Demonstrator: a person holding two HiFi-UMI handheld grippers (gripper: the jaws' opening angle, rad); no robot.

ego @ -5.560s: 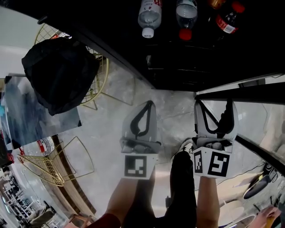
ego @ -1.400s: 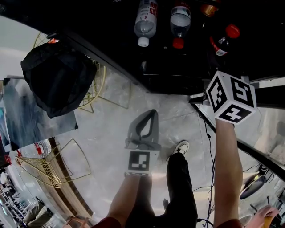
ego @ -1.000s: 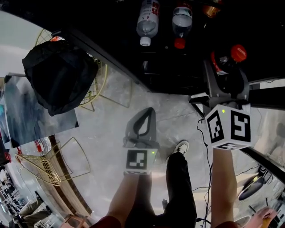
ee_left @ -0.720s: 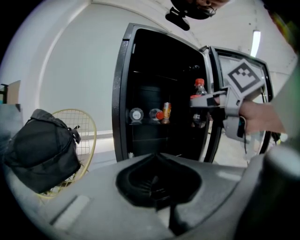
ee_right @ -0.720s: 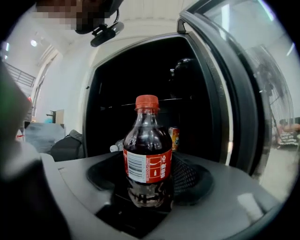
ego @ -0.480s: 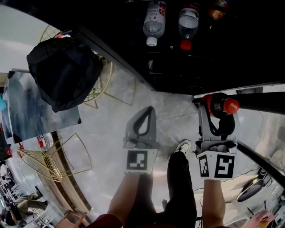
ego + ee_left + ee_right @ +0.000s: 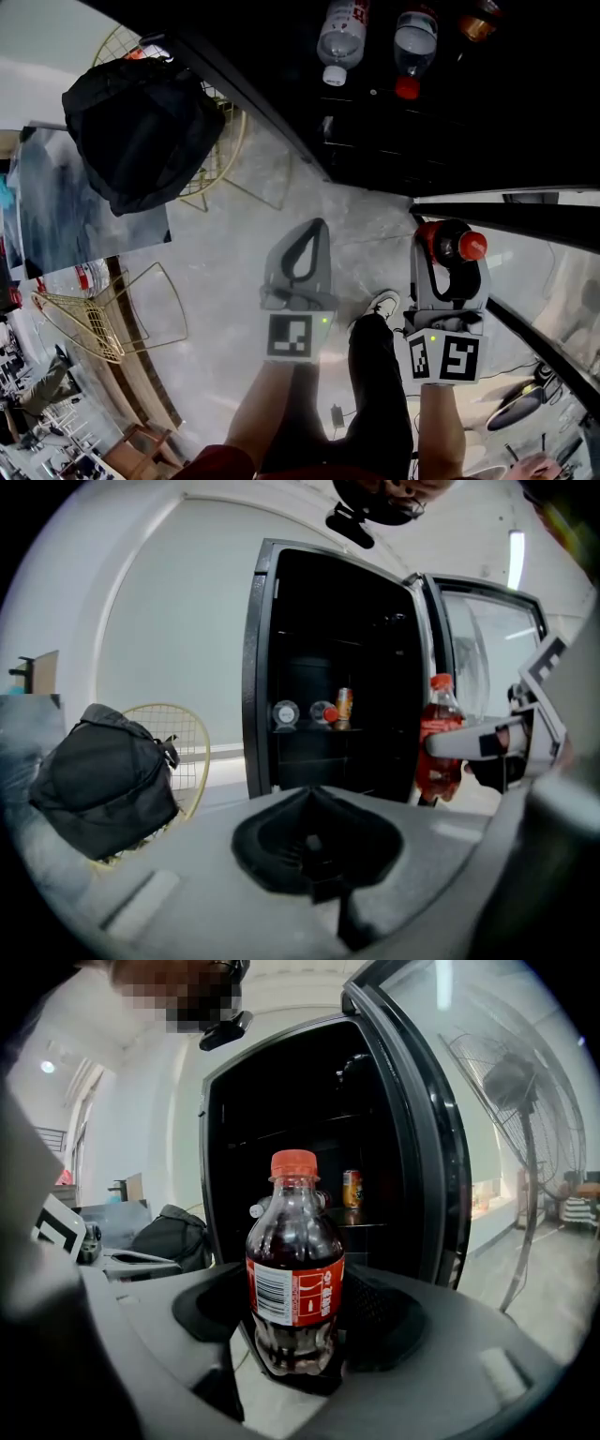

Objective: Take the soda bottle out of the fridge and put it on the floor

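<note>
The right gripper (image 7: 450, 242) grips the soda bottle (image 7: 294, 1269) low on its body, with a jaw pressed to either side. The bottle stands upright with its red cap on top and its long axis vertical. It is outside the open fridge (image 7: 422, 122), held in the air above the pale floor (image 7: 225, 281), which lies straight below its base. The left gripper (image 7: 314, 230) hangs alongside, jaws closed together on nothing. The bottle's red label shows a barcode and white writing, seemingly a cola brand, too small to read.
</note>
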